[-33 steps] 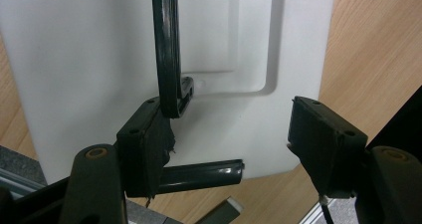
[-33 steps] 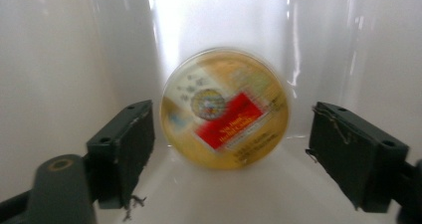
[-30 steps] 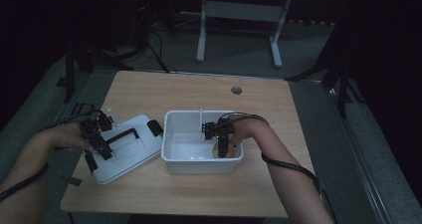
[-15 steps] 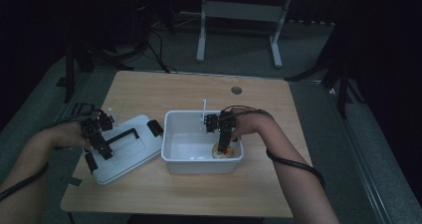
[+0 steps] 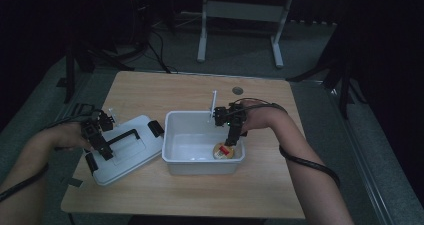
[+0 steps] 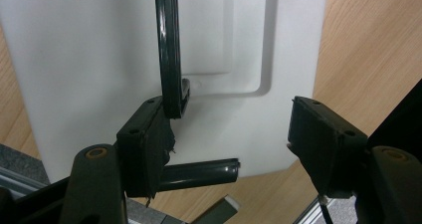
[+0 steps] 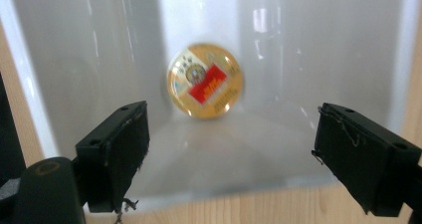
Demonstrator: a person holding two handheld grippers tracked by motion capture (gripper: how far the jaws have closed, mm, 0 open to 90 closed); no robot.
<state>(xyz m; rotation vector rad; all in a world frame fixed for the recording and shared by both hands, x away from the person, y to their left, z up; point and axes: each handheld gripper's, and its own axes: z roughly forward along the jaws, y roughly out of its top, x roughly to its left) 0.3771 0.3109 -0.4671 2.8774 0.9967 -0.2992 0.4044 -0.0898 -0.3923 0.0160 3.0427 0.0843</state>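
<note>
Right gripper [image 5: 231, 141] jaws spread wide, nothing held | round tin [image 7: 205, 81] seen beyond them in white tub [image 5: 176, 135] | left gripper [image 6: 229, 139] parted over lid [image 6: 89, 59], handle [image 6: 168, 50] beside one jaw.

A wooden table [image 5: 150, 92] carries a white bin [image 5: 176, 135] and its lid [image 5: 132, 152].

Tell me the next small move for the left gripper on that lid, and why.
Probably close the left gripper on the lid's black handle. Its jaws stand open over the white lid, one pad beside the handle and nothing clamped. The round tin already lies in the white bin, and the right gripper is open above it.
</note>
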